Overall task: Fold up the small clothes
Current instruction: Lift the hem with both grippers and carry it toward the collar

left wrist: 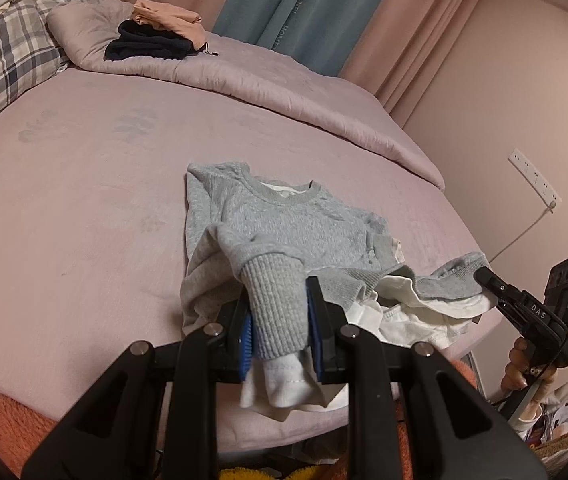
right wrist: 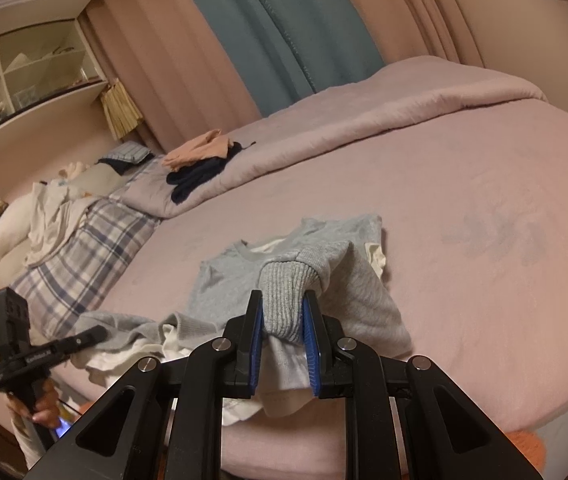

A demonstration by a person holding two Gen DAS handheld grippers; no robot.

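Note:
A small grey sweatshirt (left wrist: 284, 220) with a white lining lies on the pink bed near its front edge. It also shows in the right wrist view (right wrist: 243, 280). My left gripper (left wrist: 279, 320) is shut on one ribbed grey sleeve cuff (left wrist: 275, 304), held just above the bed. My right gripper (right wrist: 284, 320) is shut on the other ribbed cuff (right wrist: 284, 300). Each gripper shows in the other's view, clamped on a sleeve end: the right one (left wrist: 488, 276), the left one (right wrist: 95, 334). White lining (left wrist: 412, 312) bunches between them.
A folded peach garment (left wrist: 167, 18) and a dark navy one (left wrist: 147, 46) lie on the rolled quilt (left wrist: 284, 80) at the far side. A plaid pillow (left wrist: 3, 60) and a clothes pile (right wrist: 51, 208) sit by the headboard. A wall and socket strip (left wrist: 532, 176) stand to the right.

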